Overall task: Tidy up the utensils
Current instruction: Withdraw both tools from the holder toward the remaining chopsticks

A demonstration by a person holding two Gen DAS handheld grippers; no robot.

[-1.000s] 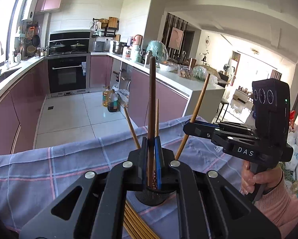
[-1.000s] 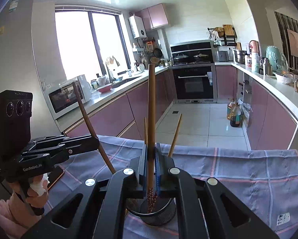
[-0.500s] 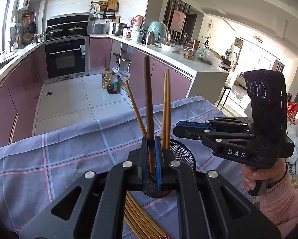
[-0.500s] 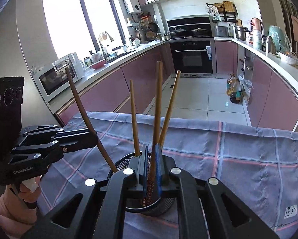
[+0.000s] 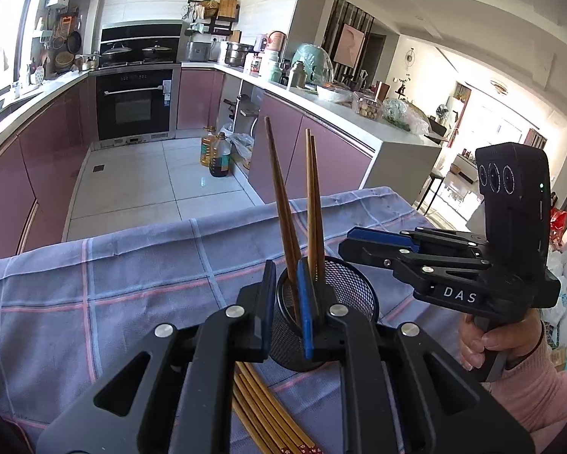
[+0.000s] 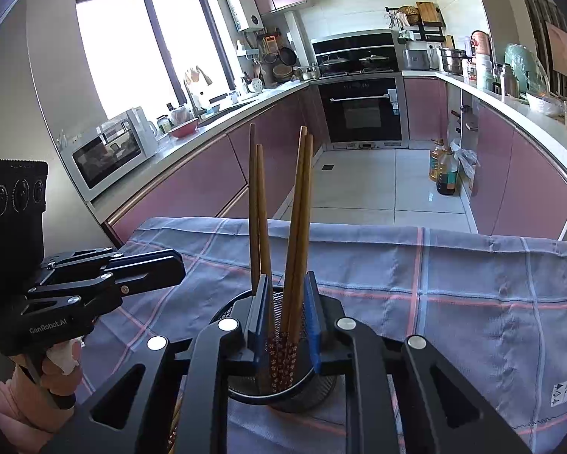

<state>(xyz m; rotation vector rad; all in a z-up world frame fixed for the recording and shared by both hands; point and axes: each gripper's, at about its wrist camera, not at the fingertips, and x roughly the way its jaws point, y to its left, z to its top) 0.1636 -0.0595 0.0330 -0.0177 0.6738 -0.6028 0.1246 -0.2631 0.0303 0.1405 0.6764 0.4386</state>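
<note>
A black mesh cup [image 5: 344, 295] stands on the plaid cloth and holds several wooden chopsticks [image 5: 313, 204] upright; it also shows in the right wrist view [image 6: 283, 397] with the chopsticks [image 6: 298, 227]. My left gripper [image 5: 286, 283] is open, jaws parted over the cup's rim, holding nothing. My right gripper [image 6: 286, 291] is open just above the cup, the chopsticks standing loose between its jaws. More chopsticks [image 5: 260, 408] lie on the cloth under my left gripper.
The table carries a blue-grey plaid cloth [image 6: 454, 302]. Behind it is a kitchen floor with oil bottles [image 5: 215, 151], pink cabinets and an oven [image 6: 359, 113]. The other gripper shows at the right of the left view [image 5: 454, 261] and at the left of the right view [image 6: 94, 280].
Both grippers held one chopstick each above the cup, lowered them into it and opened. The chopsticks now stand free in the cup.
</note>
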